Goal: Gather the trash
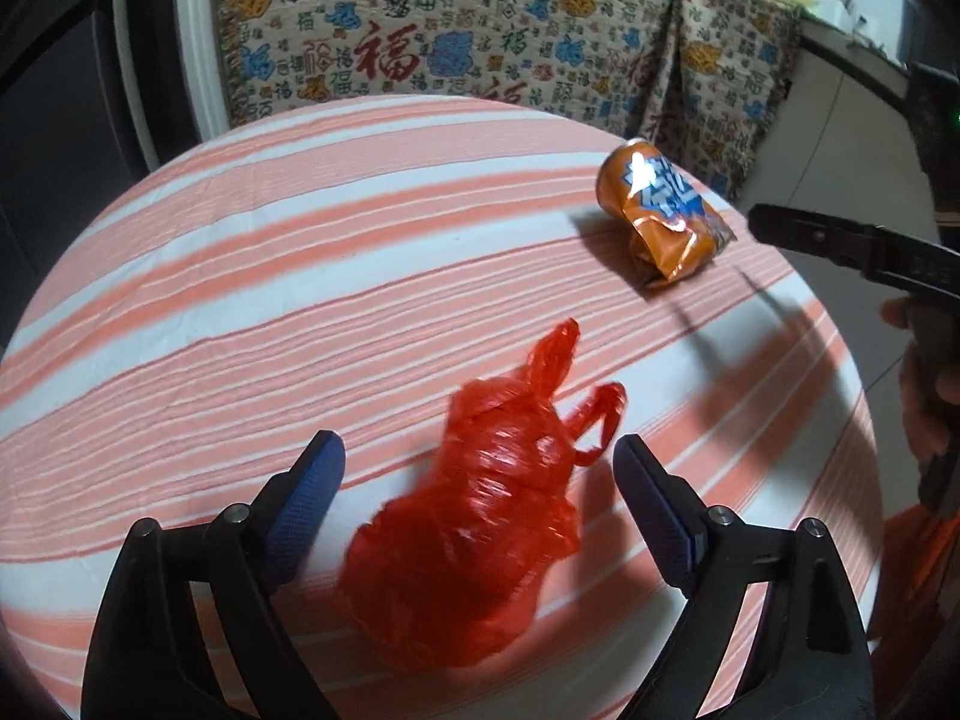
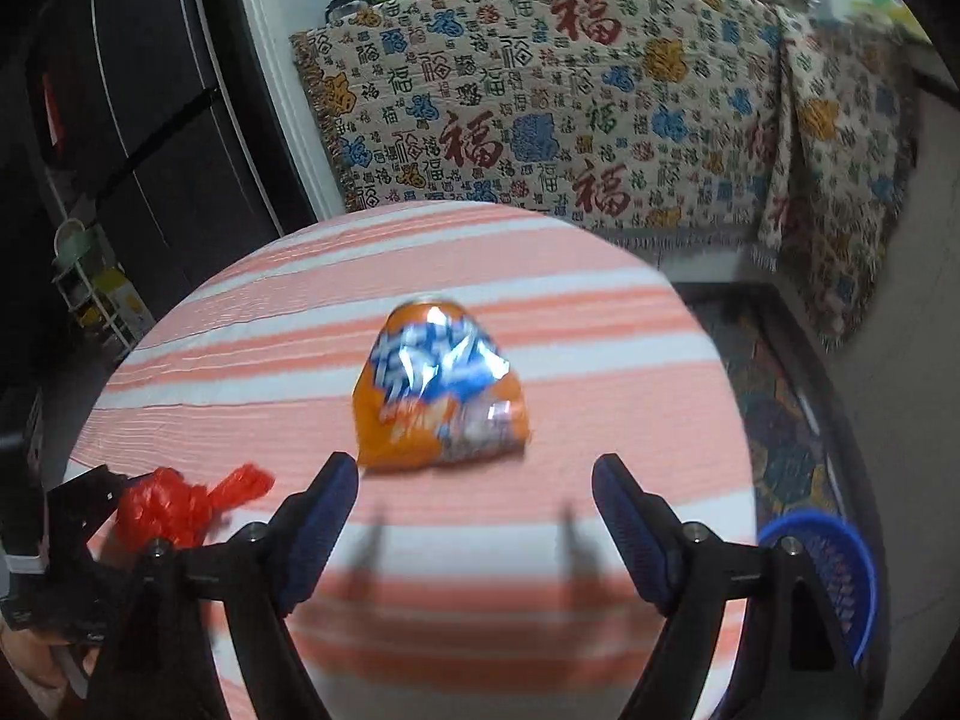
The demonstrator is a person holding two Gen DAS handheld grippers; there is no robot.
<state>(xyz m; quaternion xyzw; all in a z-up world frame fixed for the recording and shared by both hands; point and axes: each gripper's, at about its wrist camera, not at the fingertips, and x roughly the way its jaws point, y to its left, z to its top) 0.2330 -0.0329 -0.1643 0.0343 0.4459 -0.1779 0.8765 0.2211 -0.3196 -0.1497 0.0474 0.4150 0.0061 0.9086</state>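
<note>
A crumpled red plastic bag (image 1: 474,534) lies on the round table with an orange and white striped cloth (image 1: 252,276). My left gripper (image 1: 480,450) is open, its blue-padded jaws on either side of the bag, not closed on it. A crushed orange and blue can (image 2: 441,387) lies further out; it also shows in the left wrist view (image 1: 663,210). My right gripper (image 2: 474,474) is open and empty, just short of the can. The red bag also shows in the right wrist view (image 2: 174,504), at the left beside the left gripper.
A blue plastic basket (image 2: 831,570) stands on the floor to the right of the table. A sofa under a patterned cover (image 2: 600,108) stands behind the table. A dark cabinet (image 2: 138,120) is at the left. The table edge (image 2: 726,372) curves close on the right.
</note>
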